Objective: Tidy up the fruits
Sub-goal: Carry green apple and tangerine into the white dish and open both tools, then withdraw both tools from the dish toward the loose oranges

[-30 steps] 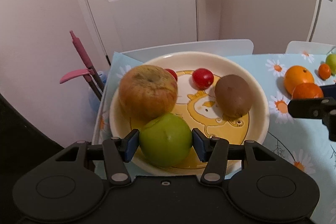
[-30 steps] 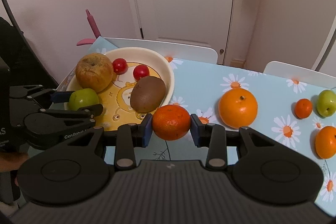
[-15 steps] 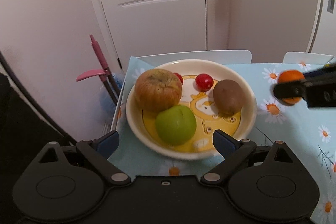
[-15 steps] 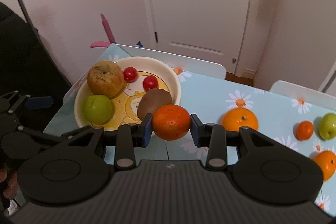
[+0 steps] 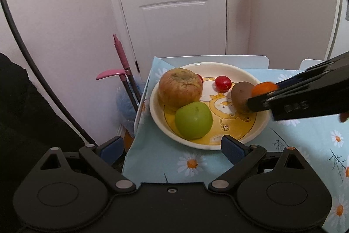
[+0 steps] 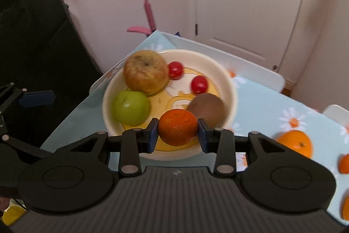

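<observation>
A cream bowl [image 5: 157, 115] [image 6: 226, 80] with a yellow cartoon base sits at the table's left end. It holds a brownish apple [image 5: 180, 90] [image 6: 145, 74], a green apple [image 5: 193, 119] [image 6: 130, 107], two cherry tomatoes [image 5: 223, 83] [image 6: 199, 84] and a kiwi [image 5: 240, 95] [image 6: 209, 108]. My right gripper [image 6: 177, 134] is shut on a tangerine [image 6: 177, 126] [image 5: 262, 88] and holds it over the bowl's near part, beside the kiwi. My left gripper [image 5: 172, 150] is open and empty, drawn back just short of the bowl's near rim.
A larger orange [image 6: 296, 143] and more small orange fruits [image 6: 344, 164] lie on the blue daisy tablecloth [image 5: 305, 145] to the right. White chair backs [image 5: 218, 58] stand behind the table. A pink-handled broom [image 5: 122, 58] leans by the wall at left.
My left gripper let go of the green apple in the bowl, opened wide and pulled back. My right gripper carried the tangerine left, from beside the bowl to over it.
</observation>
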### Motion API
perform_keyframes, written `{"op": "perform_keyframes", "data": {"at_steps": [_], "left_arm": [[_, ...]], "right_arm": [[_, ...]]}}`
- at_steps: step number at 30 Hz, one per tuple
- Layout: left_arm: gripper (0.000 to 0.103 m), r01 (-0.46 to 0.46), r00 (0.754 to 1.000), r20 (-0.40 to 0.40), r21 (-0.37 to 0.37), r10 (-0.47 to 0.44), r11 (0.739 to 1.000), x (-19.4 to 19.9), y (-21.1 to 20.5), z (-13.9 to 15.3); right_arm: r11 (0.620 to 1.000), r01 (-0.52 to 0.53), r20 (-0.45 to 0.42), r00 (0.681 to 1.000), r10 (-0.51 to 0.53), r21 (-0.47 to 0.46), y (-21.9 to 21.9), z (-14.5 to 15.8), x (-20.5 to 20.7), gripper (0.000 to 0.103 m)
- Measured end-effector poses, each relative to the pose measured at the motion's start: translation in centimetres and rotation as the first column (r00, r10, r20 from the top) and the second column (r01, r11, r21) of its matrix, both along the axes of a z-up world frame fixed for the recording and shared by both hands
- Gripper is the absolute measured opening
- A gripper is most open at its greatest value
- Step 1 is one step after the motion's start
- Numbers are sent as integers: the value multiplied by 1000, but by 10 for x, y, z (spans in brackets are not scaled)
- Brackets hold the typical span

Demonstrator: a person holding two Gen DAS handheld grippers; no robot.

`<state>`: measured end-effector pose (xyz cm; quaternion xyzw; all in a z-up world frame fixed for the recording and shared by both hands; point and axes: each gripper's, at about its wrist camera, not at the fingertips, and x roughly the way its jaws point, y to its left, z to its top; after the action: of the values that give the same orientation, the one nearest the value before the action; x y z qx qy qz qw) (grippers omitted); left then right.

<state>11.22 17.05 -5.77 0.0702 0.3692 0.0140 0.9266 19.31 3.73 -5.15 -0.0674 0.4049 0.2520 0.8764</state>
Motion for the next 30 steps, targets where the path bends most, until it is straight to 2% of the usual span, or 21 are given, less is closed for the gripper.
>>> {"op": "perform_keyframes", "data": {"at_steps": [11,13,15,18,21,30], "left_arm": [[98,0,1000,-8,10,0,1000,-7,12,-10],[98,1,1000,-7,10,-1,1000,-7,12,-11],[98,3,1000,-7,10,-2,1000,-6,12,-11],[98,7,1000,-10,8,-7,1000,-6,11,-10],[98,13,1000,-11,8,-12,1000,-7,10,-7],[98,48,999,16,-5,-48,999,-11,7,12]], "right_arm": [[999,-45,-21,999,45,0,19,-19,4,54],[999,-44,-9,999,44,4,18,-19,2,64],[999,-42,5,999,42,15,15,-16,1,83],[1000,-13,24,1000,12,24,9,-9,-3,99],[999,14,30,999,-15,29,2,-3,-8,103],[994,104,62,992,-107,44,-18,21,-24,103]]}}
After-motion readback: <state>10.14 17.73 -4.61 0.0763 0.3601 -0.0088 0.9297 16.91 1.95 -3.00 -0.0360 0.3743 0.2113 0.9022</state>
